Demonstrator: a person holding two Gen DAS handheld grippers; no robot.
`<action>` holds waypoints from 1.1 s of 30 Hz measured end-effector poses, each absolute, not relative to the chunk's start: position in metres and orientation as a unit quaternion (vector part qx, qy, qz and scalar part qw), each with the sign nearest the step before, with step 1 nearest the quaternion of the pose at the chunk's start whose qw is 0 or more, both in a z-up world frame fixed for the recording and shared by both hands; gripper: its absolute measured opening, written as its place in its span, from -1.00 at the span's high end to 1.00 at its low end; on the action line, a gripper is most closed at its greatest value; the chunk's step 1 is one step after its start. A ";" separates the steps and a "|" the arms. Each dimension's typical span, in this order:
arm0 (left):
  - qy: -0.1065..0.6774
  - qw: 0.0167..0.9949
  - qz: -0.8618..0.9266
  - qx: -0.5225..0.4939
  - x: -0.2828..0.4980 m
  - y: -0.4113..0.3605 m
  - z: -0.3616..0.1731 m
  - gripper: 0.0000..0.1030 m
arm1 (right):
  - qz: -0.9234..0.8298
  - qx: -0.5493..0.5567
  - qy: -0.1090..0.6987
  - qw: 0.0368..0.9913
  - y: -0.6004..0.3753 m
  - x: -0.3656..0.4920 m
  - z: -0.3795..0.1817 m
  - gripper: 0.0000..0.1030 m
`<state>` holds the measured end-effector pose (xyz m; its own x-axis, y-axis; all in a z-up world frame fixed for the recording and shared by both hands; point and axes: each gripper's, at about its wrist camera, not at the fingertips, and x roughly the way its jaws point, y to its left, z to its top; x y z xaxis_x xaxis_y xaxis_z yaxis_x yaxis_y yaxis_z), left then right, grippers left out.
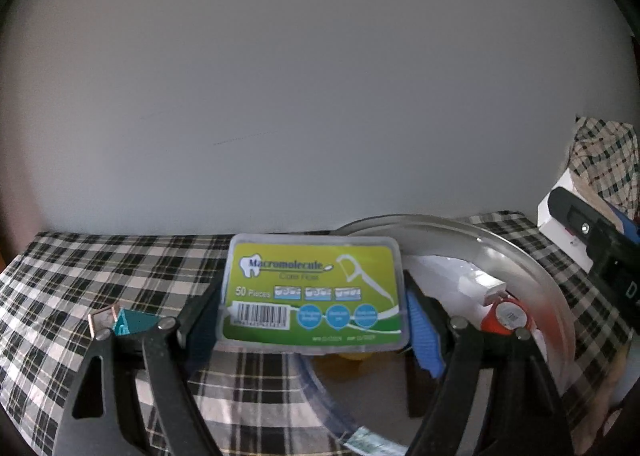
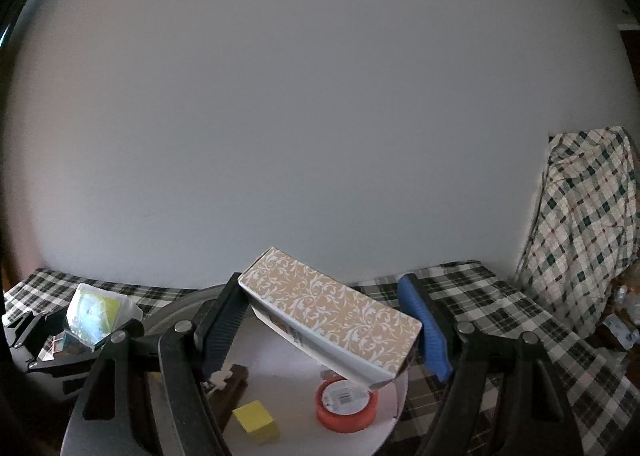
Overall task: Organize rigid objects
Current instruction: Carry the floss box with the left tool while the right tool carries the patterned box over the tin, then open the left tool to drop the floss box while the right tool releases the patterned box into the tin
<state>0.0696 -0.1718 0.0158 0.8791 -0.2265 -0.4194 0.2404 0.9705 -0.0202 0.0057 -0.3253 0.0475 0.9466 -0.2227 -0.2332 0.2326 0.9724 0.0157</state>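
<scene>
Left tool (image 1: 316, 320) clamped on floss box (image 1: 314, 292), held above plaid surface (image 1: 80, 276) beside tray rim (image 1: 520, 256). Right tool (image 2: 328, 328) clamped on patterned carton (image 2: 336, 316), long axis slanting across jaws, directly over tray (image 2: 288, 384); right nearer drop.

- The left gripper (image 1: 314, 316) clamps a clear floss pick box (image 1: 314, 292) by its two short ends, green label up.
- Below lies a plaid tablecloth (image 1: 60, 296).
- To the right, a round tray (image 1: 532, 268) holds an orange tape roll (image 1: 506, 316).
</scene>
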 end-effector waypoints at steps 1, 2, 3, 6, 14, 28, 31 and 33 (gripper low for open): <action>0.215 0.969 -0.122 0.017 0.069 -0.175 0.016 -0.56 | -0.119 0.021 0.115 0.986 -0.327 0.006 0.048 -0.52; 0.214 0.969 -0.125 0.017 0.070 -0.179 0.016 -0.56 | -0.122 0.019 0.115 0.986 -0.328 0.006 0.049 -0.52; 0.214 0.968 -0.128 0.017 0.069 -0.183 0.016 -0.56 | -0.125 0.018 0.114 0.985 -0.329 0.006 0.049 -0.52; 0.213 0.967 -0.135 0.017 0.070 -0.192 0.019 -0.56 | -0.137 0.014 0.113 0.984 -0.335 0.008 0.049 -0.52; 0.216 0.965 -0.149 0.024 0.076 -0.209 0.023 -0.56 | -0.155 0.019 0.119 0.981 -0.354 0.015 0.046 -0.52; 0.247 0.956 -0.154 0.046 0.080 -0.231 0.017 -0.56 | -0.158 0.040 0.151 0.975 -0.366 0.032 0.040 -0.52; 0.252 0.953 -0.159 0.056 0.083 -0.239 0.015 -0.56 | -0.163 0.037 0.155 0.974 -0.371 0.036 0.037 -0.52; 0.262 0.950 -0.159 0.059 0.087 -0.241 0.013 -0.56 | -0.162 0.040 0.161 0.973 -0.375 0.039 0.036 -0.52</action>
<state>0.0870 -0.2406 0.0135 0.8116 -0.2720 -0.5170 0.3335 0.9423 0.0279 0.0392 -0.3746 0.0357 0.8953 -0.3028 -0.3267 0.3285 0.9442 0.0252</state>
